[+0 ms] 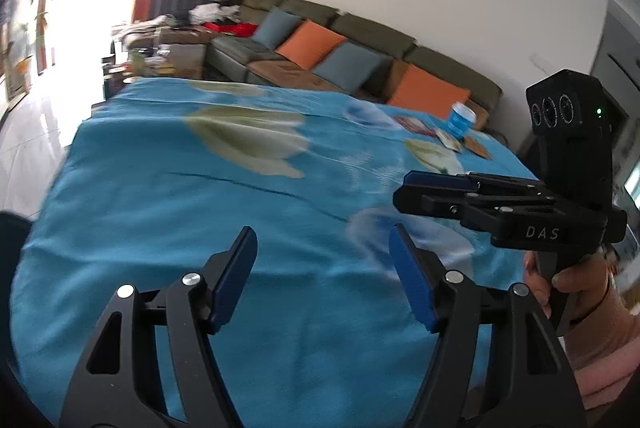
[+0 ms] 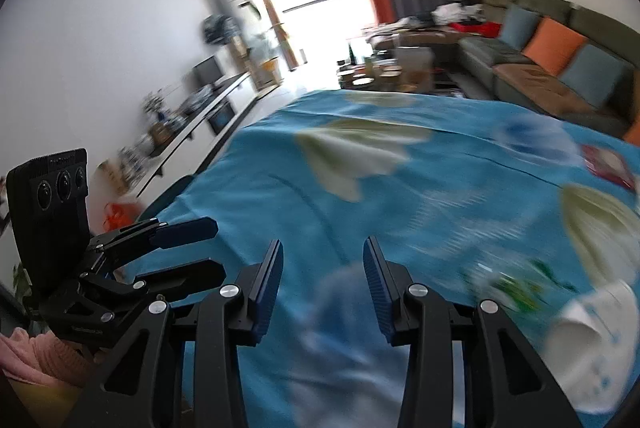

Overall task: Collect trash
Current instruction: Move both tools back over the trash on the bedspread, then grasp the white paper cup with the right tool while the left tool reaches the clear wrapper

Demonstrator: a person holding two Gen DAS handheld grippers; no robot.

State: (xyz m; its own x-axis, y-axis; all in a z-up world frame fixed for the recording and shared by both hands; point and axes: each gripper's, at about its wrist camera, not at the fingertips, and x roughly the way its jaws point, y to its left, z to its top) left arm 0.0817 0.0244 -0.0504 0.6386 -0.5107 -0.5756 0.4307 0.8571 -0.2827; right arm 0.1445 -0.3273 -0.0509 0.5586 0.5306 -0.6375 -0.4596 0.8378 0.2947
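Observation:
A table under a blue flowered cloth (image 1: pixel 160 188) fills both views. At its far right lie a blue-and-white cup (image 1: pixel 461 120) and a few flat packets (image 1: pixel 416 126). In the right wrist view a white paper cup (image 2: pixel 588 328) lies on its side at the near right, beside a blurred clear wrapper with green print (image 2: pixel 512 288). A red-and-white packet (image 2: pixel 608 164) lies farther back. My left gripper (image 1: pixel 322 232) is open over bare cloth with nothing between its fingers. My right gripper (image 2: pixel 323 244) is open too and holds nothing. Each shows in the other's view: right gripper (image 1: pixel 404 190), left gripper (image 2: pixel 218 246).
A grey sofa (image 1: pixel 360 40) with orange and blue cushions runs along the wall behind the table. A cluttered low table (image 2: pixel 400 56) stands by the bright window. A long counter (image 2: pixel 208 100) lines the left wall. A dark chair back (image 2: pixel 168 196) and an orange bag (image 2: pixel 118 214) are at the table's left edge.

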